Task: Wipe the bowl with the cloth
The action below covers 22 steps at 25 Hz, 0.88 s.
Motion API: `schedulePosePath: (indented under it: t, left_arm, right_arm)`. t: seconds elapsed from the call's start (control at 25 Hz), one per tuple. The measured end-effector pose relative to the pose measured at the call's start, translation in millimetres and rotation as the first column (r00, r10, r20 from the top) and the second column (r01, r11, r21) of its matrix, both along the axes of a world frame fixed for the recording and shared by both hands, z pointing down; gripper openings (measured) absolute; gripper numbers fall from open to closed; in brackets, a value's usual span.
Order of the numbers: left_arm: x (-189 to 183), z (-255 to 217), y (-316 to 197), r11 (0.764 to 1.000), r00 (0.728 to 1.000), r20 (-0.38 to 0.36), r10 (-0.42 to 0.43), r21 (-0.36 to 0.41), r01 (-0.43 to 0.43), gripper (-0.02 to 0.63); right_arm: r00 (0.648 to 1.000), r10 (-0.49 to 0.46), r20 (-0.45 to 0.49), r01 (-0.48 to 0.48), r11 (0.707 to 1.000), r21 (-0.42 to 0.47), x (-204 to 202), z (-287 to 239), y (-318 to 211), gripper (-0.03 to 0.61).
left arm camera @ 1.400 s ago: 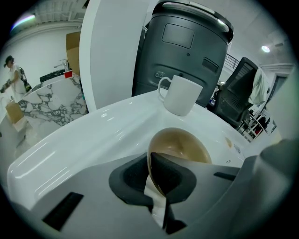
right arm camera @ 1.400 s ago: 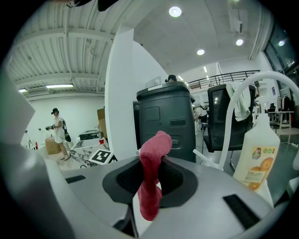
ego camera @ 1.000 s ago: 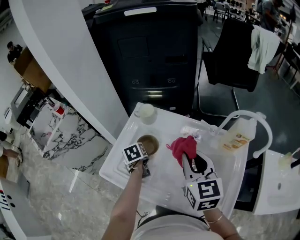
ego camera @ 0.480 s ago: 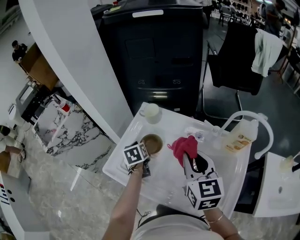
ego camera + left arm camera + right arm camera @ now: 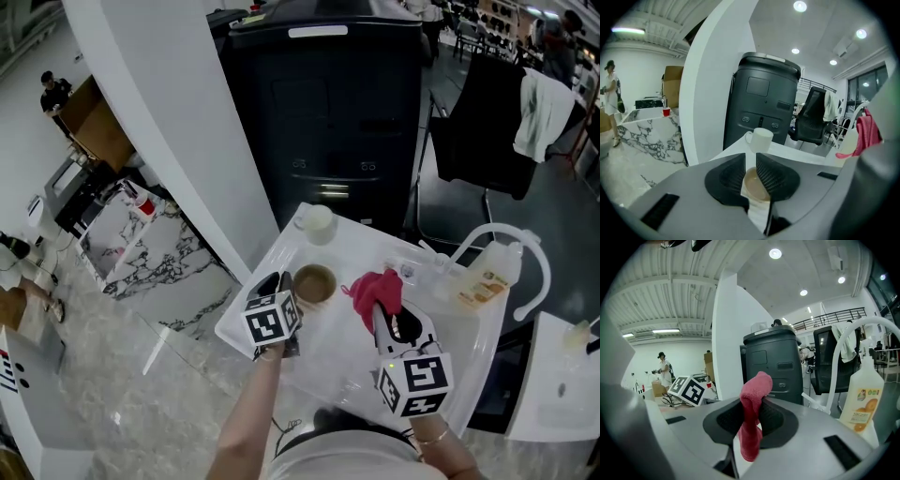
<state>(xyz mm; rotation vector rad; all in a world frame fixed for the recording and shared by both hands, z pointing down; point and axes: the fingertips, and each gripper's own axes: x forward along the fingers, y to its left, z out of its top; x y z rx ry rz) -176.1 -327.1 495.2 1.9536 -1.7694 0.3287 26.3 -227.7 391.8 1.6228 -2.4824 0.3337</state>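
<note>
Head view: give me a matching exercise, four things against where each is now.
Things: 1 bowl; 2 cloth; 3 mug; 4 bottle.
Places: A far corner of the table; B in the right claw; C beside the tap; D at the left claw.
Pairs: 1-D, 2-B, 3-A, 4-C.
The left claw's jaws have just been closing, with the bowl between them.

cloth (image 5: pixel 377 291) red | bowl (image 5: pixel 314 284) brown | mug (image 5: pixel 318 223) white | bin (image 5: pixel 328 112) black
</note>
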Motion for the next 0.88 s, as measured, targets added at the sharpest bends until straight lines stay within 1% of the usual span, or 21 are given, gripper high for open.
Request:
schedulePosePath:
  t: [0.24,0.44,0.88]
  left_arm:
    - [-5,-44,24,0.994,1.0,-0.014,0.008,0.112,-0.007,0.063]
    - [-7,-73,49,0.982,1.0,0.015,0.02,0.19,-0.022,0.041]
    - [-20,-117,108,0.955,1.0,0.024,0.009,0.296,-0.016,0.025]
  right_arm:
    - [1.0,-0.015,0.005,0.015,1.0,0.014,-5,-8,10,0.078]
    - [1.0,-0.027,0.008,0.027,0.999,0.026,-9,-12,19,0.078]
    - [0.998,-0.056,0.004,0.056,0.997,0.043,-22,-20,37,0.078]
